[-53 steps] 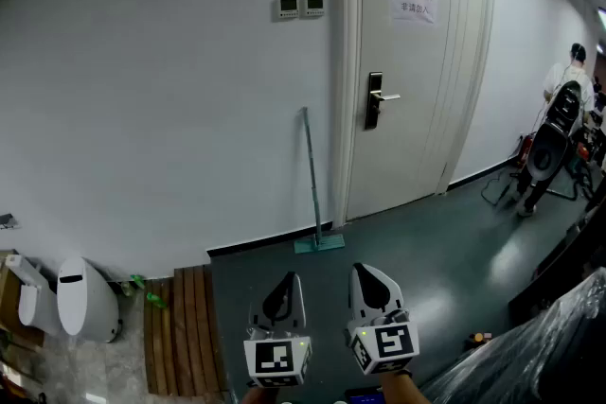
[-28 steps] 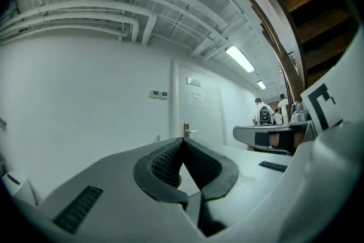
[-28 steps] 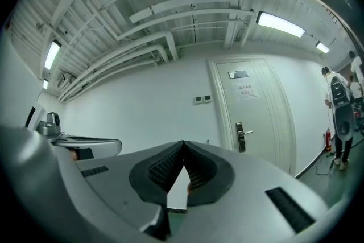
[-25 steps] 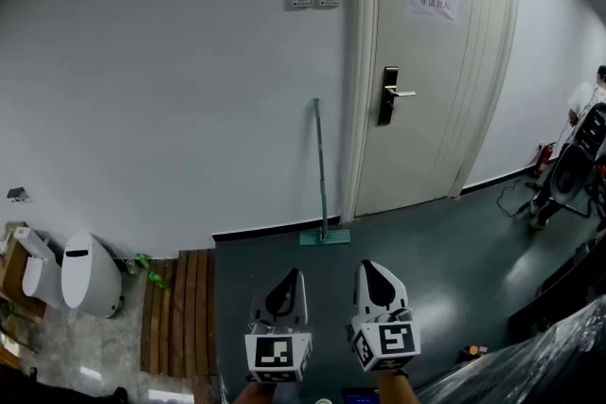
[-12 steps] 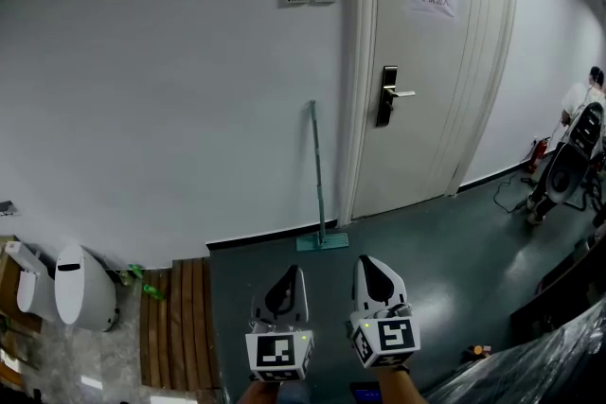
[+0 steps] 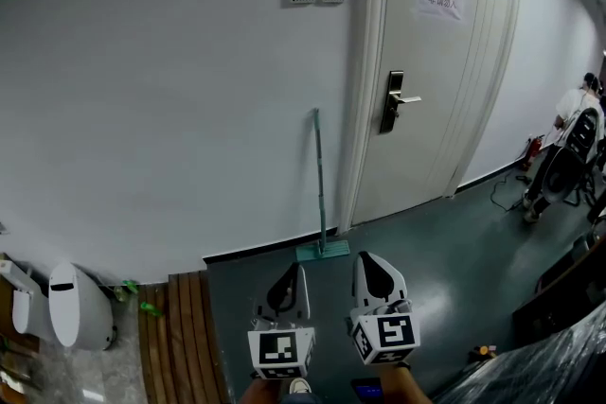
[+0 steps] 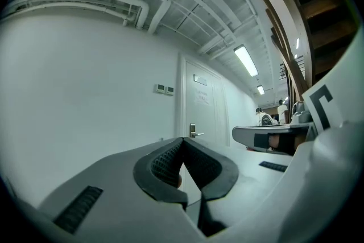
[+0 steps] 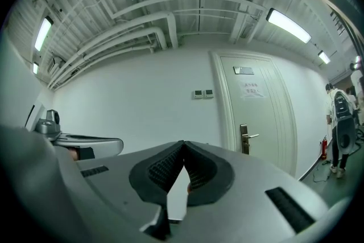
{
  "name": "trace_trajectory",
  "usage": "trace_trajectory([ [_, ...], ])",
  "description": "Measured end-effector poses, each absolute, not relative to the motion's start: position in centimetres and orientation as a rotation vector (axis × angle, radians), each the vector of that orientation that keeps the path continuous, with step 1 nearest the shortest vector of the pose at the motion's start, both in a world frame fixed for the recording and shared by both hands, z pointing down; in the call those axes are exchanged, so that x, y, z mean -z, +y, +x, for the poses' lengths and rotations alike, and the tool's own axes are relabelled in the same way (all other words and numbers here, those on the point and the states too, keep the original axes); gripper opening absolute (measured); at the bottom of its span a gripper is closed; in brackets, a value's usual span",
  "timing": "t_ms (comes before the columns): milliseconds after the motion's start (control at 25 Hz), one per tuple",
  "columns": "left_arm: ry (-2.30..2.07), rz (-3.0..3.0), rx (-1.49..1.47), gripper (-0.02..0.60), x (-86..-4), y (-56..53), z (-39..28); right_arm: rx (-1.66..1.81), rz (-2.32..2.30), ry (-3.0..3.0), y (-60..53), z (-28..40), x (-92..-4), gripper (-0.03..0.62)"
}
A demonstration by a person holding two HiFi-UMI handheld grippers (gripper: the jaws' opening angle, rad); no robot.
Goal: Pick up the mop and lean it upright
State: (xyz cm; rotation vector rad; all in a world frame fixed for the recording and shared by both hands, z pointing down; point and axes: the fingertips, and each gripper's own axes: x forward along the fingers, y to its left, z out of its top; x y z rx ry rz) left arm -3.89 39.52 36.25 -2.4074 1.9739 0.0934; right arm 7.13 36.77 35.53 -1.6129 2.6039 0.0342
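While both pairs of jaws are pressed together on nothing, your left gripper [image 6: 292,275] and right gripper [image 6: 369,262] have no hold on the mop [image 6: 320,199]. They sit side by side, well short of the door [image 6: 426,109], pointing level towards it. Between them and the door lies dark floor [image 6: 426,270] that looks smooth, so I judge the mop head [image 6: 322,251], flat on it just left of the door frame, could slide out towards you if nudged. Beyond that, the mop handle [image 6: 318,151] stands nearly upright, its top against the white wall [image 6: 170,109] just left of the door. The lean looks slight, so a bump or a jolt through the door frame could tip it sideways. If you reach for it, spread the jaws first, or the shut tips will knock the handle instead of gripping it.
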Motion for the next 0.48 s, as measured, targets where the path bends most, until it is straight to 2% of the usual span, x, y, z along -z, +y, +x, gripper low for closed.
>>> trace_trajectory([
  [480, 1.928, -2.466, -0.092, 0.014, -36.0, 33.7, -9.3, -0.051, -1.699, 2.557, 31.6, 2.0, -35.3, 0.015],
])
